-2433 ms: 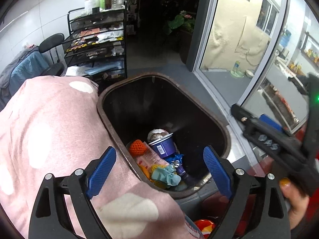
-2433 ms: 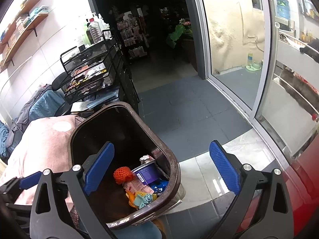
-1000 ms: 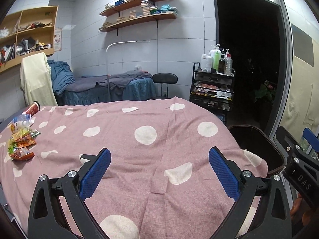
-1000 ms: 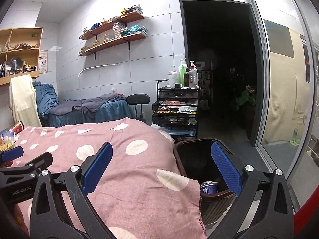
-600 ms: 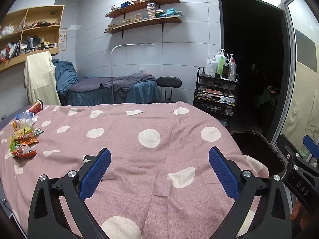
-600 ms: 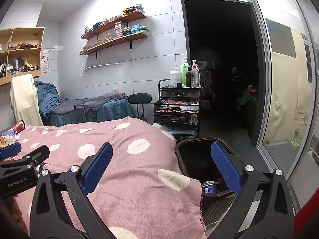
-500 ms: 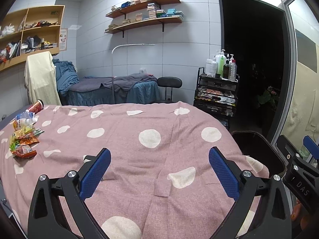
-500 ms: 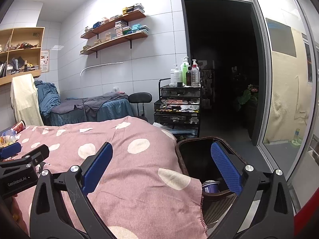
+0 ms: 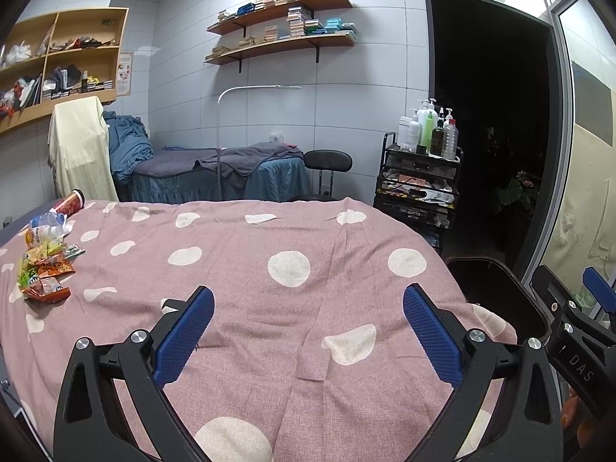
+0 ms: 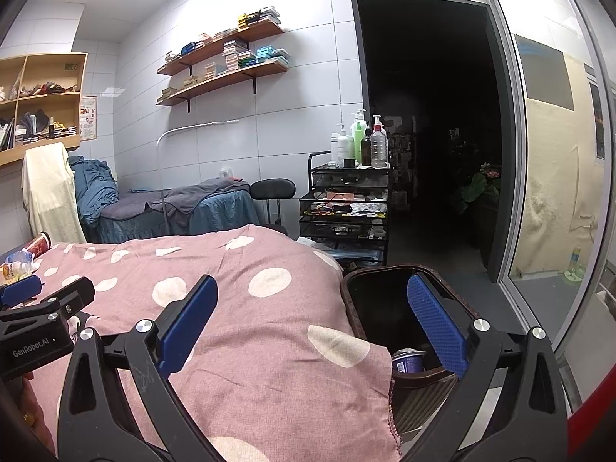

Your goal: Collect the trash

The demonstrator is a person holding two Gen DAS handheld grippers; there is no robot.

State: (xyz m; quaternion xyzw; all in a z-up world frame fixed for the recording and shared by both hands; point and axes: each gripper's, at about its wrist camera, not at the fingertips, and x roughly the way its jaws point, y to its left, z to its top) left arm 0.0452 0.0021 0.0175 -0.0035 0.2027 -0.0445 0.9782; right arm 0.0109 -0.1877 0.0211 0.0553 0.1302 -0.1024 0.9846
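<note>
Both claws, left claw and right claw, gape wide, empty. We're between pickups; next we reach for the wrappers across the worktop, far from the bin.

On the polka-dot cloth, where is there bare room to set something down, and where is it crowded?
The polka-dot cloth is bare across its middle and right, from ahead of the left gripper to the edge by the trash bin. The far-left edge is crowded: snack wrappers, a plastic bottle and a red cup cluster there.
</note>
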